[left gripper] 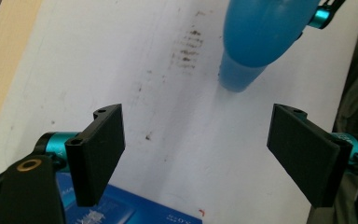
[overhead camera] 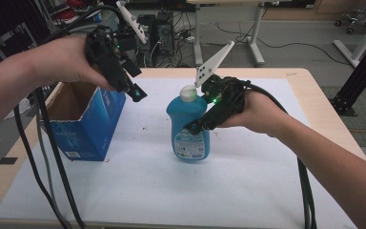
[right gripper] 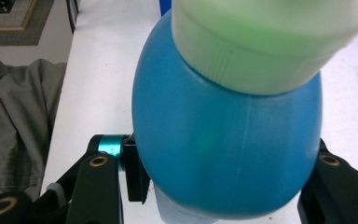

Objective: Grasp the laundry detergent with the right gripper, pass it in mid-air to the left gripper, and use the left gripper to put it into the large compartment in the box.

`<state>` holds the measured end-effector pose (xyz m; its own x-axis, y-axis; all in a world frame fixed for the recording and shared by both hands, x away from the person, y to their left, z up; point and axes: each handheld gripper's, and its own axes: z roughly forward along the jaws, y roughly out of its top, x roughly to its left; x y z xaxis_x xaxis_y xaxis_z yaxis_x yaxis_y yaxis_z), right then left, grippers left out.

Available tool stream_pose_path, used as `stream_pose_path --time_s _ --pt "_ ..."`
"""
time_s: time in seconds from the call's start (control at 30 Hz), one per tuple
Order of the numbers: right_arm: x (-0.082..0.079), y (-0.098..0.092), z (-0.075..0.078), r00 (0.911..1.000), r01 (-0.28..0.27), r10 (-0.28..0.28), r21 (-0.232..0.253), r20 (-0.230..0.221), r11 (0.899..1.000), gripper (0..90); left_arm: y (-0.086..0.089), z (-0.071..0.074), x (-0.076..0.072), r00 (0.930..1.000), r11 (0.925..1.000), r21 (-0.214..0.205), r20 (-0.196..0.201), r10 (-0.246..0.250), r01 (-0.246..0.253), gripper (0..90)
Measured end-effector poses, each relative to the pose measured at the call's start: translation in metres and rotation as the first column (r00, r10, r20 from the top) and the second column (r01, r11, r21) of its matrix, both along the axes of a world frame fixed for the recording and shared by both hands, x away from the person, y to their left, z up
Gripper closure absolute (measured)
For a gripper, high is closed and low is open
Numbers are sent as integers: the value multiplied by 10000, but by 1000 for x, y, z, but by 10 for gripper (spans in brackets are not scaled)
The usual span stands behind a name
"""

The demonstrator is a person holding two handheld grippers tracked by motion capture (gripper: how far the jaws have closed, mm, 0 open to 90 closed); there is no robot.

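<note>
Right now the right hand-held gripper point(overhead camera: 195, 128) is clamped around the blue bottle point(overhead camera: 189, 125), pads pressing the belly just under the white cap point(overhead camera: 188, 93); in the right gripper view the bottle point(right gripper: 223, 154) bulges between the two jaws, cap point(right gripper: 270, 37) nearest the camera. Bottle stands upright, base at or just off the white sheet point(overhead camera: 181, 191) on the surface, hard to tell which.

Left hand-held gripper point(overhead camera: 134, 91) hangs with jaws spread wide and nothing between them, above the near corner of the open blue box point(overhead camera: 88, 126), bottle off to its far side. Left gripper view: pads apart over the sheet, bottle point(left gripper: 261, 42) ahead of them.

Handling guess: plastic, smooth and rounded, so likely slippery and a bit squeezable; looks mostly full, so moderately heavy and bottom-weighted. Hard squeezing could dent it or let it squirt out of the pads. The widest part below the shoulder, where the right one has it, seems the sensible spot; the cap is narrower and could twist.
</note>
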<state>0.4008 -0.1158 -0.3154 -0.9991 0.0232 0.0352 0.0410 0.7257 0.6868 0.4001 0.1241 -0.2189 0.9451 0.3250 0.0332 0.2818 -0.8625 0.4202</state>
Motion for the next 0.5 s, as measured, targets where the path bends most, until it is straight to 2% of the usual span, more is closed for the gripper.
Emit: stream_pose_path --time_s 0.2,0.43,0.5 --pt "-2 -2 21 9997 -202 200 108 169 9997 458 -17 13 -3 9968 9968 -221 -193 -771 767 192" --pt "-4 1 40 9988 -358 353 154 340 9992 458 -32 26 -6 9853 9860 -423 -499 -1635 1615 192" --pt "-4 2 43 9985 -408 403 130 363 9991 459 -36 29 -6 9825 9834 -346 -493 -1798 1783 192"
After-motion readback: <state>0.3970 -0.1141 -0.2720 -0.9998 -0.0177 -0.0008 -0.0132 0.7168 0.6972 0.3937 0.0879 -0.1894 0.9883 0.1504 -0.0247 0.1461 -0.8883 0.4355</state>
